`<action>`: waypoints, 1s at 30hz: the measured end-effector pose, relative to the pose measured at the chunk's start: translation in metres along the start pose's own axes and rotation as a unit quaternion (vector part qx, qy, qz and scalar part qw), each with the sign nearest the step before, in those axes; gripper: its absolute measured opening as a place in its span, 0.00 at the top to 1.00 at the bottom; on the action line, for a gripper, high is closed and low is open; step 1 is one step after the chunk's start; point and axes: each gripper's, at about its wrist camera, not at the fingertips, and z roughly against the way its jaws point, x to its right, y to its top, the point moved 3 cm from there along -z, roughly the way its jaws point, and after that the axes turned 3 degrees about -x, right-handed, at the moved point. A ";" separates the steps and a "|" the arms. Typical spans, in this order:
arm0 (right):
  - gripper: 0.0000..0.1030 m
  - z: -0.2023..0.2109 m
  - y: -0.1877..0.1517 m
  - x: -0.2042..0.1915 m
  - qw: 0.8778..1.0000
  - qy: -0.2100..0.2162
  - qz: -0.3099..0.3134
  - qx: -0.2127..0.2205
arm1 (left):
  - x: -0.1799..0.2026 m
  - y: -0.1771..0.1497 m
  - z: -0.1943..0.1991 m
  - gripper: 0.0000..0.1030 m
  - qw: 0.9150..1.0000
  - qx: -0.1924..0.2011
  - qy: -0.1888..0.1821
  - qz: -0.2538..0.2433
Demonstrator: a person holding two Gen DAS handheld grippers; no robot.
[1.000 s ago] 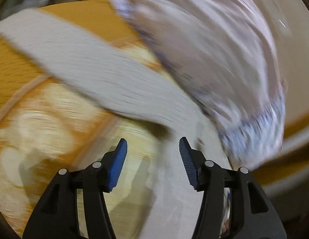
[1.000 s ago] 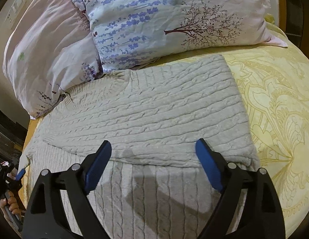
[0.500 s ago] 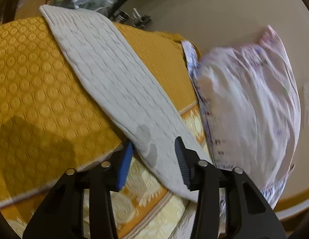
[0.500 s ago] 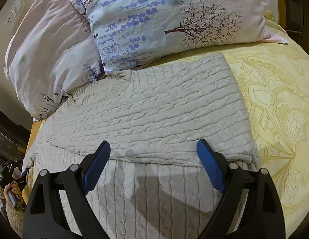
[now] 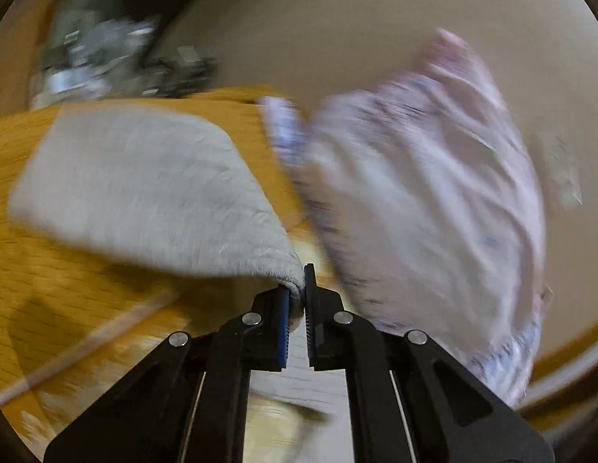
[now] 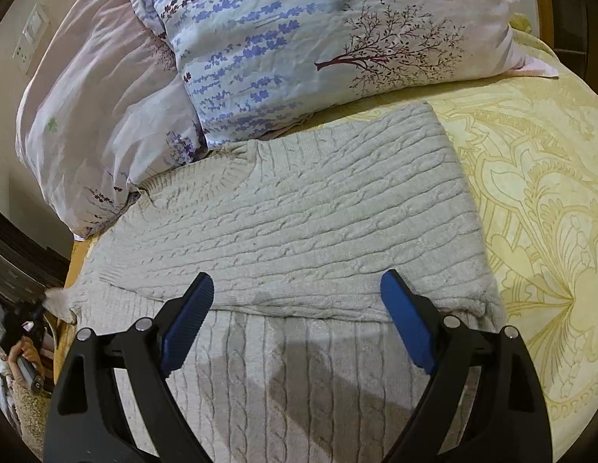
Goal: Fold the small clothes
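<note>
sleeve (image 5: 144,189) of the cream cable-knit sweater (image 6: 299,208) is now pinched between the pads of your left gripper (image 5: 297,297); its jaws have just closed on that edge, which half a second ago only lay between them. the sweater lies on the yellow bedspread (image 6: 538,200), just below the floral pillows (image 6: 299,34), one side already folded in. your right gripper (image 6: 299,308) hovers spread wide over the sweater's middle, grasping nothing. you look set to carry this sleeve across the body.
</note>
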 end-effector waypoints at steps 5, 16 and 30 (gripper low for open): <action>0.14 0.006 -0.002 0.001 1.000 0.004 -0.002 0.006 | 0.092 -0.041 -0.024 0.94 0.991 -0.041 -0.084 -0.091; 0.14 0.025 -0.007 0.016 1.000 -0.009 -0.009 0.021 | 0.208 -0.246 -0.126 0.94 0.925 -0.242 -0.133 -0.262; 0.29 0.027 0.007 -0.087 0.984 0.025 0.171 0.031 | 0.142 -0.223 -0.098 0.56 0.929 -0.227 -0.077 -0.283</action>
